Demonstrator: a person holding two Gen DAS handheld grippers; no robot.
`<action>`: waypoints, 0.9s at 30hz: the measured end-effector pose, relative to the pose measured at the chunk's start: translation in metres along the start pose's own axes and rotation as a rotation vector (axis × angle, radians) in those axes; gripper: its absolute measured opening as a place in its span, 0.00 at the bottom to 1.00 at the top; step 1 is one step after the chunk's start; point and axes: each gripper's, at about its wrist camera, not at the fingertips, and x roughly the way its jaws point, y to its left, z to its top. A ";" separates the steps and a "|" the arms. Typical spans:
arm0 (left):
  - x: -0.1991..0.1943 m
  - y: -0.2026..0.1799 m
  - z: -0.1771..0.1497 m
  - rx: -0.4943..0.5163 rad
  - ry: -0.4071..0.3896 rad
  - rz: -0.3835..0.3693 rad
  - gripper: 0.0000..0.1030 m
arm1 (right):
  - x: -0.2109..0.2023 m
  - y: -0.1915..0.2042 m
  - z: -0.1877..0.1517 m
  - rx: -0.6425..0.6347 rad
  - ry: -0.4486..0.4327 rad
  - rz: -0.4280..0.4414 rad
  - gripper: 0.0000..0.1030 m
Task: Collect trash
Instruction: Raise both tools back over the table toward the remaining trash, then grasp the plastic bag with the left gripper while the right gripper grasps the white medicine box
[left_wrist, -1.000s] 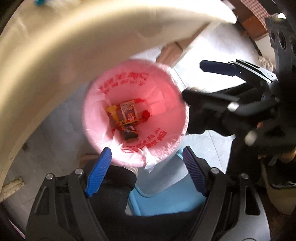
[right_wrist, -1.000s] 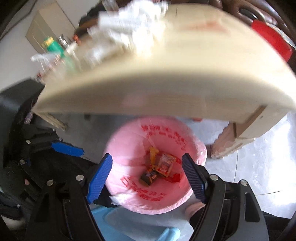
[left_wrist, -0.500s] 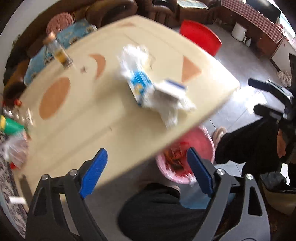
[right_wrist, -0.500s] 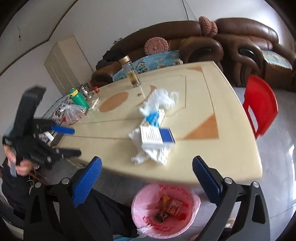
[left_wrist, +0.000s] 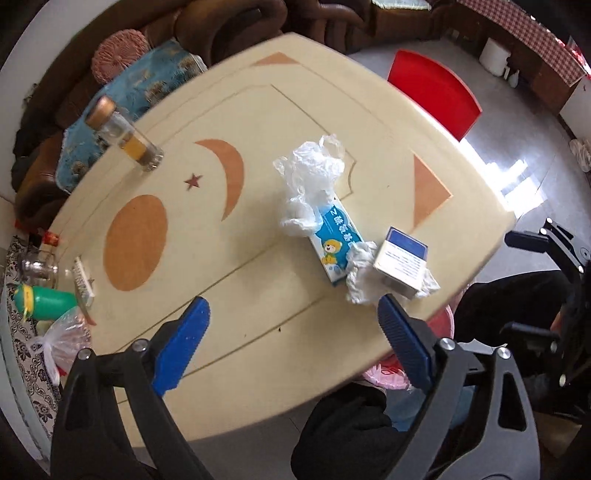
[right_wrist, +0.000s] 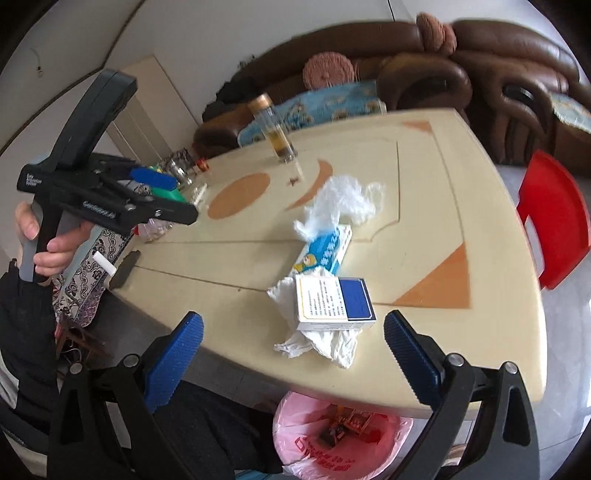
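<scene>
A living room with a brown leather sofa (right_wrist: 480, 66) frames a cream oval table inlaid with orange shapes (left_wrist: 258, 302). Near its front edge lies the trash: a white-and-blue cardboard box (right_wrist: 334, 302) sitting on a crumpled white tissue (right_wrist: 317, 341), touching a light-blue carton with a cartoon bear (right_wrist: 323, 253), with a crinkled clear plastic wrapper (right_wrist: 340, 199) just behind it. The pile sits almost directly above a bin lined with a pink plastic bag (right_wrist: 340, 443), which stands on the floor under the table edge and already holds a few wrappers; that placement probably keeps each drop short.

The right gripper (right_wrist: 291, 354) hovers over the near edge with its blue fingers spread wide and empty, framing the box as if lining up on it. The left gripper (left_wrist: 291, 343) is likewise spread and holds nothing, raised off to the side, likely to stay clear.

Farther back stand a gold-capped glass bottle (left_wrist: 125, 134), a green bottle (left_wrist: 44, 302) and a red plastic chair (right_wrist: 554, 218).
</scene>
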 end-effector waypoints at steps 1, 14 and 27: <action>0.008 0.000 0.004 0.003 0.011 -0.004 0.87 | 0.004 -0.004 0.001 0.002 0.005 0.004 0.93; 0.081 -0.015 0.043 0.102 0.137 -0.025 0.87 | 0.039 0.016 0.014 -0.562 0.261 0.081 0.93; 0.113 -0.011 0.093 0.124 0.229 -0.069 0.87 | 0.060 0.014 0.048 -0.868 0.419 0.310 0.93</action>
